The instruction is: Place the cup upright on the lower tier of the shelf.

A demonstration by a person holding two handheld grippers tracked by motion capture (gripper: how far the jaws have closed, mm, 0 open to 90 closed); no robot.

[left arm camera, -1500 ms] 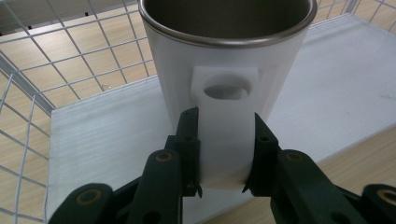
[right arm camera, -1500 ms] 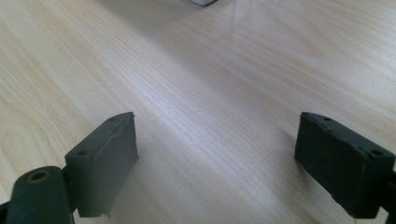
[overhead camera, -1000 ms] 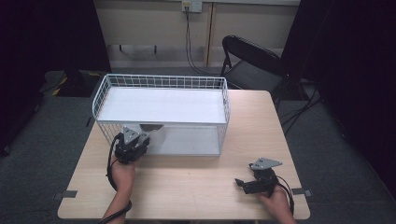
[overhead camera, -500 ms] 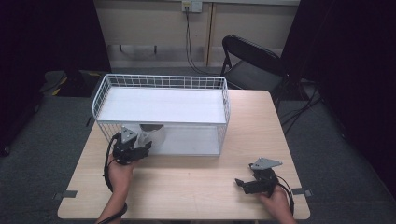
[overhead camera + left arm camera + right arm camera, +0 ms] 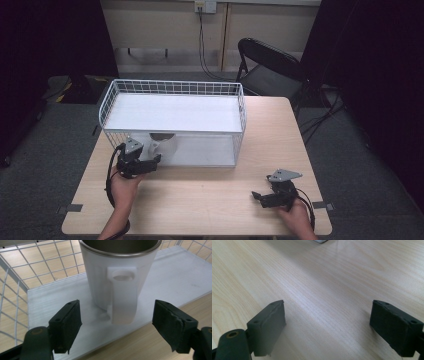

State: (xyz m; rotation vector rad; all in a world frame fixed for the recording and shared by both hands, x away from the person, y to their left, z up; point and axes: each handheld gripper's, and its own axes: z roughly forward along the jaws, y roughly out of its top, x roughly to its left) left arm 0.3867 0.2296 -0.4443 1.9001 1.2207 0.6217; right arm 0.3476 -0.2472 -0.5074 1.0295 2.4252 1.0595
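The white mug [image 5: 117, 282] stands upright on the white lower shelf [image 5: 175, 277] of the wire rack [image 5: 172, 89], close to the shelf's front edge and near its left end, handle turned toward the left claw [image 5: 116, 322]. In the left gripper view wire mesh closes the shelf's left side just beyond the mug, while the shelf runs open and bare to the right. The front of the rack is open where the mug sits, and the wooden bench [image 5: 210, 195] begins right below the shelf edge.

The left claw is held wide open with nothing in it, one jaw on either side of the handle and just short of it, not touching. The left hand [image 5: 125, 182] comes in from the bench's near edge, forearm angled up toward the rack.

The right claw [image 5: 327, 322] is also spread wide and empty, low over bare wood at the bench's near right corner, well apart from the rack, with the right hand [image 5: 295, 212] behind it
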